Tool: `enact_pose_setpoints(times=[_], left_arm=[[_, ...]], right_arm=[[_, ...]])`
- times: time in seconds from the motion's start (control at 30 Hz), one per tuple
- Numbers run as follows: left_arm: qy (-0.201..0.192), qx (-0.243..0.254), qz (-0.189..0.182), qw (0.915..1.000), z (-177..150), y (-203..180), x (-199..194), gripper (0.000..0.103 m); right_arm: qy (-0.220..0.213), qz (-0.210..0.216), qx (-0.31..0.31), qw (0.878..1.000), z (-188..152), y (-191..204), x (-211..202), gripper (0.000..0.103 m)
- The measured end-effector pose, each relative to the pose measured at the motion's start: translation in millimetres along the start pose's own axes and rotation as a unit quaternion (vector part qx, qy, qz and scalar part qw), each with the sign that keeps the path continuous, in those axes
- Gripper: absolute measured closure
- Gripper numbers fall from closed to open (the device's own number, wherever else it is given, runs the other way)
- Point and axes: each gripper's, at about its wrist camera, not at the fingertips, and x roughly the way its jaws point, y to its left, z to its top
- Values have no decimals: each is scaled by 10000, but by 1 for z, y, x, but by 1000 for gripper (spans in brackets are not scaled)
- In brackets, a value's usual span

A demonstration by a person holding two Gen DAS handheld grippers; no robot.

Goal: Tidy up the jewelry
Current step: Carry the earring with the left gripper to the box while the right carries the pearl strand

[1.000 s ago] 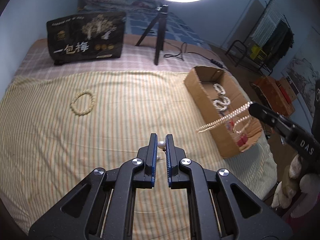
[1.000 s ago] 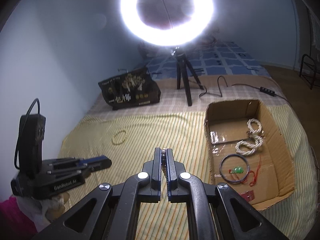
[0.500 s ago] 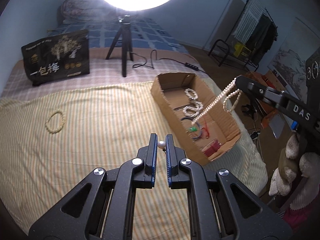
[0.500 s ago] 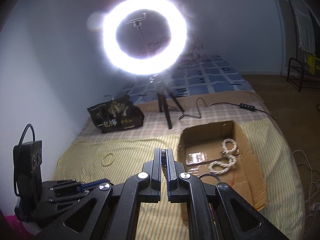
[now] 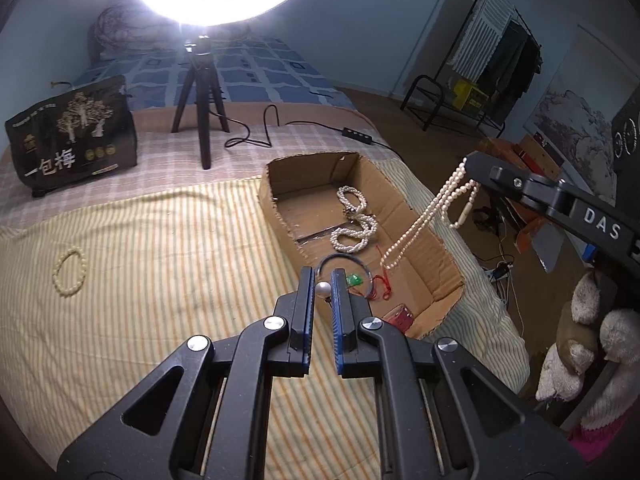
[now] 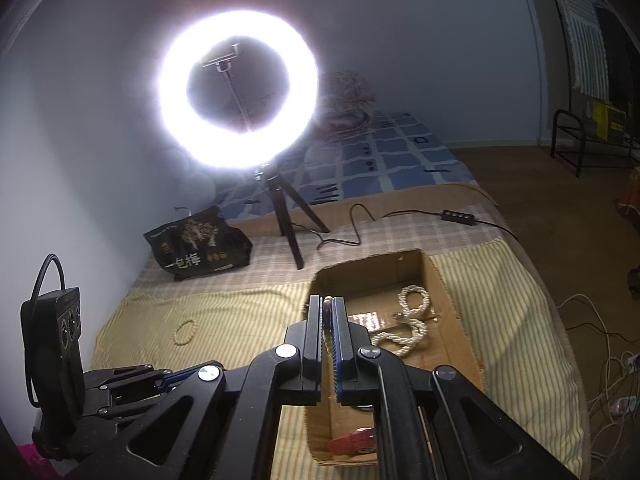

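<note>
My left gripper (image 5: 322, 282) is shut on a single pearl piece (image 5: 323, 289) and holds it just left of the cardboard box (image 5: 280, 216). My right gripper (image 5: 470, 166) is shut on a long pearl necklace (image 5: 424, 220) that dangles above the box's right side; beads show between its jaws in the right wrist view (image 6: 328, 308). The box (image 6: 452, 304) holds a coiled pearl strand (image 5: 356, 224), a dark bangle (image 5: 344, 258), a green charm on red cord (image 5: 354, 279) and a red item (image 5: 398, 317). A cream bead bracelet (image 5: 70, 272) lies on the striped cloth at the left.
A ring light on a tripod (image 5: 200, 112) stands behind the box, its cable (image 5: 312, 126) trailing right. A black bag (image 5: 72, 136) sits at the back left. Stuffed toys (image 5: 580, 344) and floor clutter lie past the bed's right edge.
Both grippers have swung toward the box. The left gripper with the pearl now sits beside its left wall. The necklace hangs straighter, over the box's right side.
</note>
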Motion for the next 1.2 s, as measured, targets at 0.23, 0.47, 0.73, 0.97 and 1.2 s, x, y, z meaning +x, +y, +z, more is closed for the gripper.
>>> enact_pose_setpoints(times=[0.23,0.47,0.73,0.97,1.2], left_arm=[[25,46,-29,10000,8,-12,23,97],[97,73,-10,9999,11,-20,46,97],[226,102,-12,9997,11,-26,70,97],[279,88,24,9996,12,-29,84,97],[380,-38,22,9993,12,-24,93,78]], right_arm=[[115,-148,64,9998,-7,-21,0,102],[354,-245,133,9990,-19,-45,6,102],[601,-299,225,9975,-31,-65,15,102],[776,-331,280,9960,-38,-76,24,102],[874,-374,323,9949,-44,-80,30,64]])
